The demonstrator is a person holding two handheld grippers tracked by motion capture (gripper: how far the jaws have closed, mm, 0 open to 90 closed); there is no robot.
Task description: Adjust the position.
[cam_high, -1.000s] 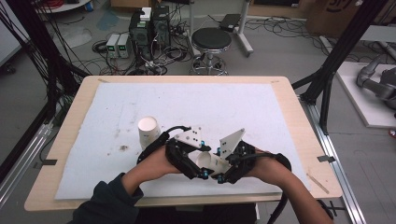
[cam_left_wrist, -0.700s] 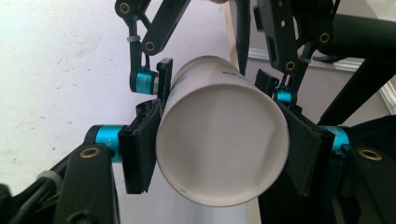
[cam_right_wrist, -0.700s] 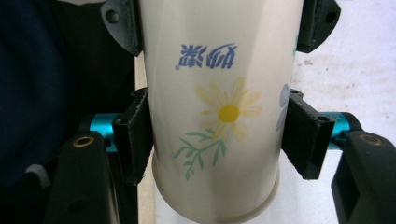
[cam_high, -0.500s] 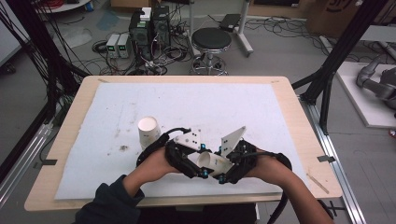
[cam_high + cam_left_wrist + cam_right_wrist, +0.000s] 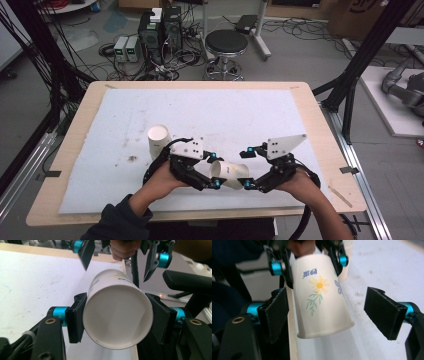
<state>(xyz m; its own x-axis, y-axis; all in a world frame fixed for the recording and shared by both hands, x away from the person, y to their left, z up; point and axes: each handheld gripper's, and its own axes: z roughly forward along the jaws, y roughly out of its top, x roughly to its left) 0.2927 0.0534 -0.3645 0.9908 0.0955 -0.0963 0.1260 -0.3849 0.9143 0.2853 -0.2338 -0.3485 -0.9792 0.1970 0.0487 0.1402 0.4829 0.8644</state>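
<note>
At the left stands a spare cup (image 5: 159, 140) on the desk (image 5: 310, 115). Our left tongs (image 5: 214, 172) clamp the flowered cup (image 5: 231, 173) near its rim, holding it level above the desk's near edge. The right tongs (image 5: 246, 167), jaws just opened and clear of its base, should draw straight back, so we avoid knocking it.

The paper cup (image 5: 322, 295) carries a small blue printed mark above a yellow daisy, too blurred to read.
</note>
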